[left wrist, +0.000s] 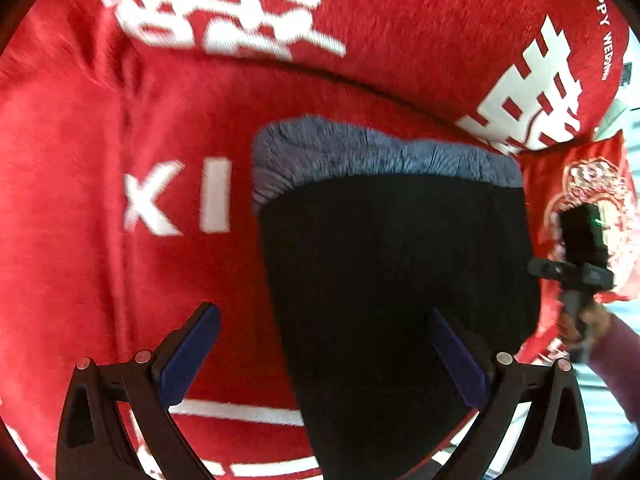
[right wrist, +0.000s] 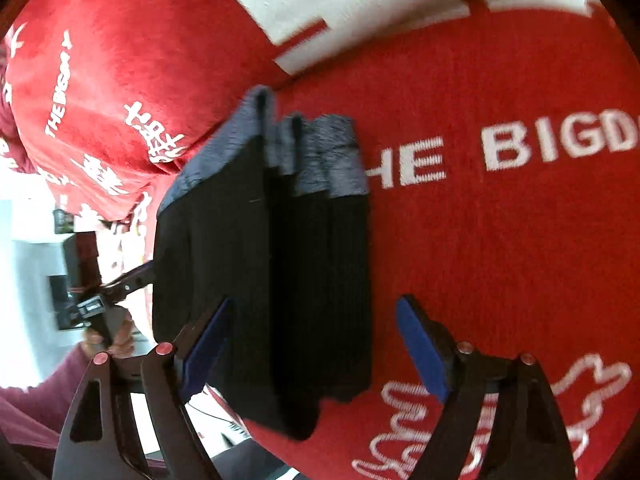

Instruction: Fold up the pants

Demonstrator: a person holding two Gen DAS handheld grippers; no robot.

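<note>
The pants (left wrist: 396,280) lay folded into a compact dark bundle on the red blanket (left wrist: 80,160), with the grey ribbed waistband (left wrist: 360,152) at the end farthest from both cameras. From the right wrist view the bundle (right wrist: 280,280) showed several stacked layers, their grey edges (right wrist: 328,156) stepped one behind another; the black cloth was so dark that its folds could hardly be told apart.

The left gripper (left wrist: 324,356) stood with its two blue-padded fingers (left wrist: 192,356) wide apart — one over bare blanket, the other over the black cloth, gripping nothing. The right gripper (right wrist: 316,352) was likewise spread wide, one pad in front of the bundle's near edge and the other over the blanket beside it; whether the pads touched the cloth could not be made out.

The blanket carried large white characters (left wrist: 232,4) and white lettering (right wrist: 552,148), both cut off by the round edge of the lens and smeared by blur. At the right edge of the left view, the other gripper's black body (left wrist: 580,256) appeared in a hand (left wrist: 576,328), partly out of frame, before a patterned red cushion (left wrist: 588,184).
</note>
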